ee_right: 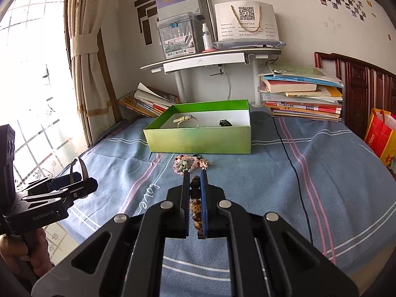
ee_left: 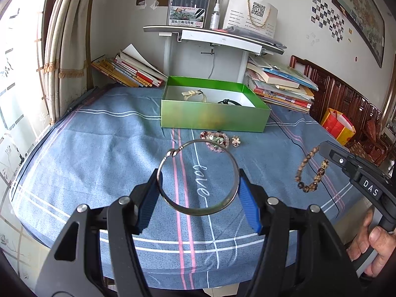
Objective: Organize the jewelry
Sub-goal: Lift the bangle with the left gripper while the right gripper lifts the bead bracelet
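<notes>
The left gripper (ee_left: pixel 198 180) pinches a thin, round metal bangle (ee_left: pixel 198 178) above the blue striped cloth in front of a glossy green box (ee_left: pixel 212 116). The right gripper (ee_right: pixel 195 198) clamps a brown wooden bead bracelet (ee_right: pixel 195 208); a pink bead bracelet (ee_right: pixel 185 163) lies just before the box.

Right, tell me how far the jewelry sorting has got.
Done: two pieces already lie in the green box. In hand: the left hand-held gripper holds a silver bangle, the right hand-held gripper a brown bead bracelet. Left: the pink bead bracelet and brooch.
</notes>
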Tool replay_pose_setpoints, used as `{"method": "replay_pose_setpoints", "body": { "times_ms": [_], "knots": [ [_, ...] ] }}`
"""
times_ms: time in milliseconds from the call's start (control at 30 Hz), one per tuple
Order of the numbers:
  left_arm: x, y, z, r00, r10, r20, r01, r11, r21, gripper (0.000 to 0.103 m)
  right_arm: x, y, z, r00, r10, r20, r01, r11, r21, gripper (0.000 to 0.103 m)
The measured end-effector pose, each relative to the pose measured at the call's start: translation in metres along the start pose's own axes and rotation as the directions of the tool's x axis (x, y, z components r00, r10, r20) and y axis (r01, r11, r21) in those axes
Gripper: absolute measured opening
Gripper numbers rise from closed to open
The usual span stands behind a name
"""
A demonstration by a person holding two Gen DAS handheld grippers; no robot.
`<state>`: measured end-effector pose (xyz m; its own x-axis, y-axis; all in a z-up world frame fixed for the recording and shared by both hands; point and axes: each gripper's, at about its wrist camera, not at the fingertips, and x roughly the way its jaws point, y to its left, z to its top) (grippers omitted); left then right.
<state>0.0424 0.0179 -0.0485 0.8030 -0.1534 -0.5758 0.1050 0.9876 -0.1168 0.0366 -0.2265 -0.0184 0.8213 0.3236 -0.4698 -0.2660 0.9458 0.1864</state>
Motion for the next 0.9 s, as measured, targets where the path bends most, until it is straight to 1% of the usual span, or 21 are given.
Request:
{"method": "replay_pose_setpoints", "body": {
  "times_ms": [367, 633, 800, 900],
  "knots": [
    [0.01, -0.002, -0.001, 1.0, -0.004, -0.022, 0.004, 1.0, 0.005, 0.06, 0.009, -0.004, -0.001, 1.0, 0.001, -0.014, -0.001, 1.0, 0.009, 0.008],
    [0.034, -0.003, 0.003, 0.998, -0.007, -0.061, 0.007, 1.0, 0.003, 0.06, 0.027, -0.016, -0.003, 0.999, 0.007, -0.043, -0.006, 0.999, 0.034, 0.008],
    [0.057, -0.007, 0.016, 0.997, 0.0, -0.082, 0.001, 1.0, 0.011, 0.06, 0.047, -0.026, 0.008, 0.998, 0.024, -0.055, -0.022, 0.999, 0.047, 0.008],
    [0.071, -0.008, 0.038, 0.997, -0.003, -0.074, 0.004, 1.0, 0.009, 0.06, 0.062, -0.03, 0.026, 0.998, 0.039, -0.048, -0.037, 0.998, 0.041, 0.008]
  ]
}}
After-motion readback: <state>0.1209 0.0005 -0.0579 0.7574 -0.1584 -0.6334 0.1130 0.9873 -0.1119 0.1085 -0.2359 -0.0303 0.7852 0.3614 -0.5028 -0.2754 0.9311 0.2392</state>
